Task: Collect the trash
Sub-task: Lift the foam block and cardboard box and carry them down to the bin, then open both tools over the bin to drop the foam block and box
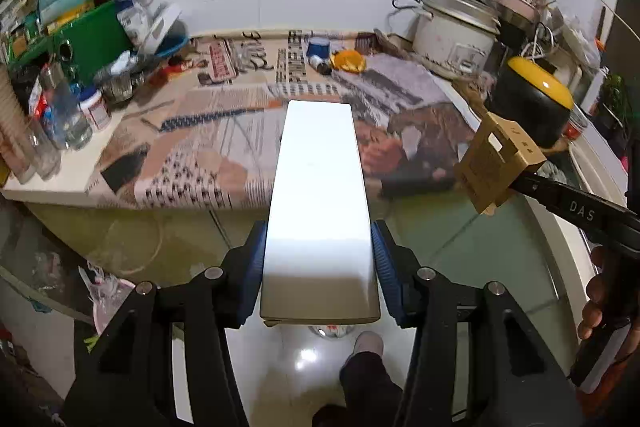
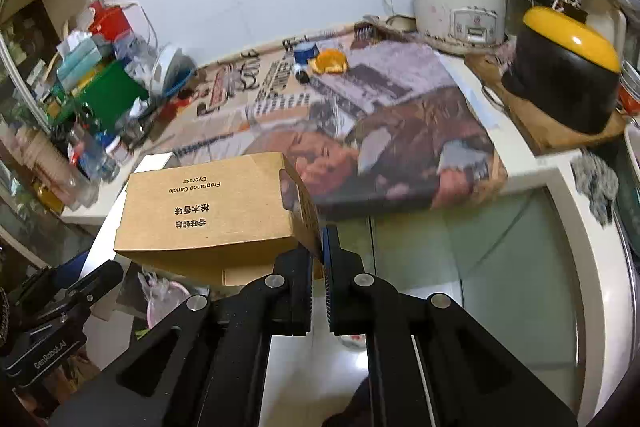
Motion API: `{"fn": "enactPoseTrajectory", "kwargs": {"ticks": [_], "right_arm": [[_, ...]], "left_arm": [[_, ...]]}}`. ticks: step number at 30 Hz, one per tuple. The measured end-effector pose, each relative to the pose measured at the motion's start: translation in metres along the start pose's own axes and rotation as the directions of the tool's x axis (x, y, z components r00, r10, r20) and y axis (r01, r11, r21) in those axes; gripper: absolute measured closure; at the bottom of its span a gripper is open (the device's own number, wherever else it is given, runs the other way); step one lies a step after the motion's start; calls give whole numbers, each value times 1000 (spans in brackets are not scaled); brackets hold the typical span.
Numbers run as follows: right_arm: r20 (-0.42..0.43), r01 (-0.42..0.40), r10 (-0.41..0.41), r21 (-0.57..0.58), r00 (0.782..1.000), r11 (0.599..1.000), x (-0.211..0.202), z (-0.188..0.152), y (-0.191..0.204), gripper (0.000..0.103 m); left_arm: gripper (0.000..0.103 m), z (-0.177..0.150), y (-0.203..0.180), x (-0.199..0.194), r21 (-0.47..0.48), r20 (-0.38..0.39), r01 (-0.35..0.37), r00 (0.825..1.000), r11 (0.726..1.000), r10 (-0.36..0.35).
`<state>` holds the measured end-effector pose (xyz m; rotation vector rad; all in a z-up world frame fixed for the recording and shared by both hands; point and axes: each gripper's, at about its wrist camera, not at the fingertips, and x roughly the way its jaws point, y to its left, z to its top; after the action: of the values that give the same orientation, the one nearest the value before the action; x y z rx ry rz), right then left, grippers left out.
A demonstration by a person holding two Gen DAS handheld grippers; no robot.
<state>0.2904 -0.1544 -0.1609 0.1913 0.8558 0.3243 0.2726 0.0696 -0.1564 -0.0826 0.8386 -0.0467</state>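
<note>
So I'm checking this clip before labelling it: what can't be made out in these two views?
- Left wrist view: the near end of the white box sits between the left hand-held gripper pads; its underside is hidden.
- Right wrist view: the cardboard box covers most of the white box.
- Both views: no trash bin visible; the newspaper print is blurred.

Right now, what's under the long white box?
The white box is held up in the air. Below its far end lies the newspaper-covered counter; below its near end, shiny floor and a foot. Whatever sits directly beneath the box is covered.
</note>
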Motion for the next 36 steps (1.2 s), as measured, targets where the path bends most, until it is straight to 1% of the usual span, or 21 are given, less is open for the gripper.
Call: {"fn": "enactPoseTrajectory", "kwargs": {"ticks": [5, 9, 12, 16, 19, 22, 25, 28, 30, 32, 35, 36], "right_arm": [[-43, 28, -29, -8, 999, 1000, -5, -23, 2, 98], [-89, 43, -44, -7, 995, 999, 1, -38, -7, 98], [-117, 53, -52, 3, 992, 999, 11, -49, -17, 98], [-162, 61, -57, 22, 985, 998, 36, -62, -37, 98], [-194, 70, -63, 29, 979, 997, 60, -72, -53, 98], [-218, 93, -88, 14, 972, 996, 88, -85, -67, 98], [-250, 82, -75, 17, 965, 996, 124, -99, -84, 98], [-286, 85, -80, 3, 955, 996, 166, -120, -98, 98], [-307, 81, -77, 0, 948, 997, 195, -135, -107, 98], [-323, 82, -79, -4, 943, 997, 221, -149, -113, 98], [-350, 85, -82, -7, 933, 996, 265, -174, -123, 98], [-357, 83, -79, -3, 931, 997, 280, -184, -126, 98]], "left_arm": [[53, -24, -1, 4, -5, -49, 37, 998, 999, -37], [53, -42, -9, 18, -21, -99, 61, 993, 998, -63], [53, -57, -17, 36, -30, -150, 69, 986, 997, -73], [53, -74, -26, 68, -21, -209, 67, 975, 998, -70], [53, -88, -30, 99, -30, -256, 69, 964, 997, -75], [53, -108, -31, 136, -40, -285, 50, 957, 998, -59], [53, -132, -30, 179, -83, -324, 45, 943, 996, -70], [53, -155, -26, 221, -119, -354, 46, 931, 992, -86], [53, -175, -23, 255, -129, -374, 40, 924, 991, -86], [53, -191, -18, 281, -136, -389, 33, 917, 990, -84], [53, -225, -10, 325, -148, -427, 32, 899, 988, -93], [53, -240, -6, 344, -150, -444, 32, 891, 988, -97]]}}
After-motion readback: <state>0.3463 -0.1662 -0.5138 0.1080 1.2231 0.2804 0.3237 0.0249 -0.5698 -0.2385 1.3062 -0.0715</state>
